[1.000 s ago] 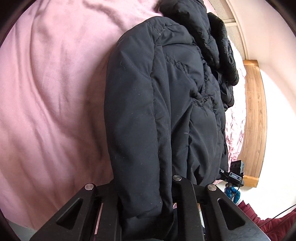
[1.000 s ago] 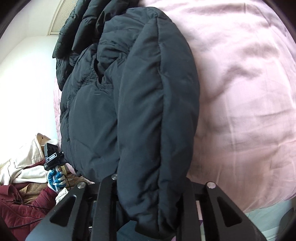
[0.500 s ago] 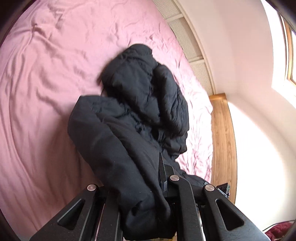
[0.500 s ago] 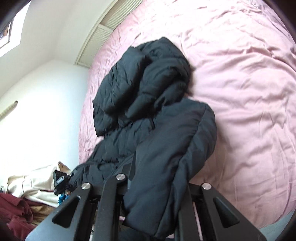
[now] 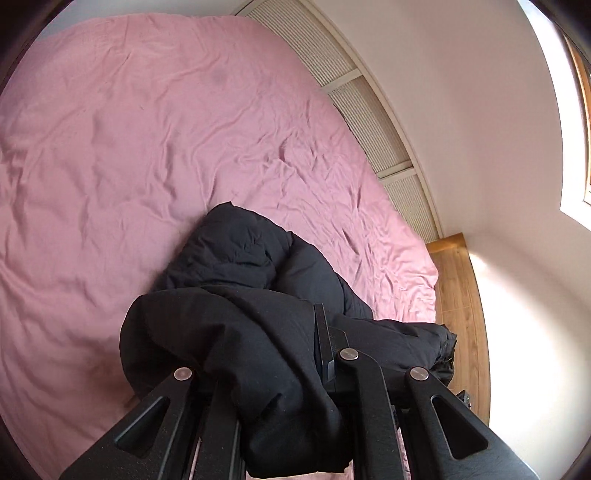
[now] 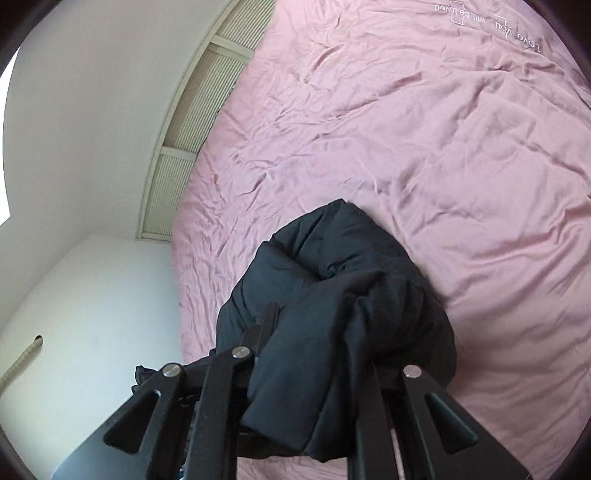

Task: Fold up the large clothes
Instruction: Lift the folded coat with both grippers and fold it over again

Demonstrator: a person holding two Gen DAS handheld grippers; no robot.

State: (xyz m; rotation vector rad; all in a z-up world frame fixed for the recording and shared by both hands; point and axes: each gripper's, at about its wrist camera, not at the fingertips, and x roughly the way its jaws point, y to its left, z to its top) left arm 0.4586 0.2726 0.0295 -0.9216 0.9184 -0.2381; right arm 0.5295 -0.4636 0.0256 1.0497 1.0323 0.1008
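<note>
two grippers hold one black puffer jacket (image 5: 236, 332) above the pink bedsheet (image 5: 129, 147). the left gripper (image 5: 273, 373) is clamped on a thick fold of it, and the right gripper (image 6: 317, 354) is clamped on another bunched fold, the rest hanging toward the sheet.

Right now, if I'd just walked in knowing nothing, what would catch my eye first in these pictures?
A puffy black jacket bunched up in the middle, pinched at each side by the left gripper and the right gripper, both clamped shut on its fabric. Behind it spreads a wide, wrinkled pink bedsheet that fills most of both views. In the right wrist view, white lettering is printed near the sheet's top right corner.
</note>
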